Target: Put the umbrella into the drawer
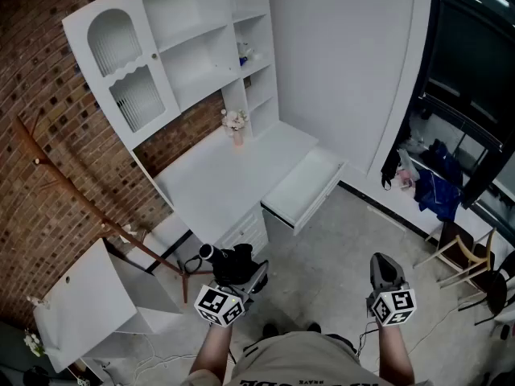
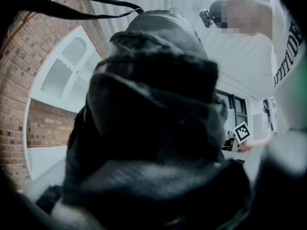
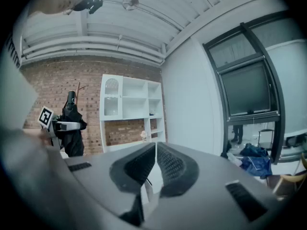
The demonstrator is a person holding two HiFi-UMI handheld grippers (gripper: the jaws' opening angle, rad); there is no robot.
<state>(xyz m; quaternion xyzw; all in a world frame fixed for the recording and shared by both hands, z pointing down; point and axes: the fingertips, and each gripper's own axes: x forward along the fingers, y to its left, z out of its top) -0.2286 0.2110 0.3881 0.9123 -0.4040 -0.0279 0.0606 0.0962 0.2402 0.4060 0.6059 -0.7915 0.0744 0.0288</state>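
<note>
Black umbrella [image 1: 232, 261] — white drawer [image 1: 306, 188].

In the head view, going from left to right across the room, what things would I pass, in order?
wooden coat stand → flower vase → open drawer → blue fabric

Open floor [image 1: 342, 252] before the pulled-out drawer [image 1: 304, 188], desk [image 1: 229, 175] just beside.

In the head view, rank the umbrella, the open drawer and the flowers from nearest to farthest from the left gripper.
1. The umbrella, held in the jaws of the left gripper.
2. The open drawer, ahead and to the right.
3. The flowers, farthest, at the back of the desk.
</note>
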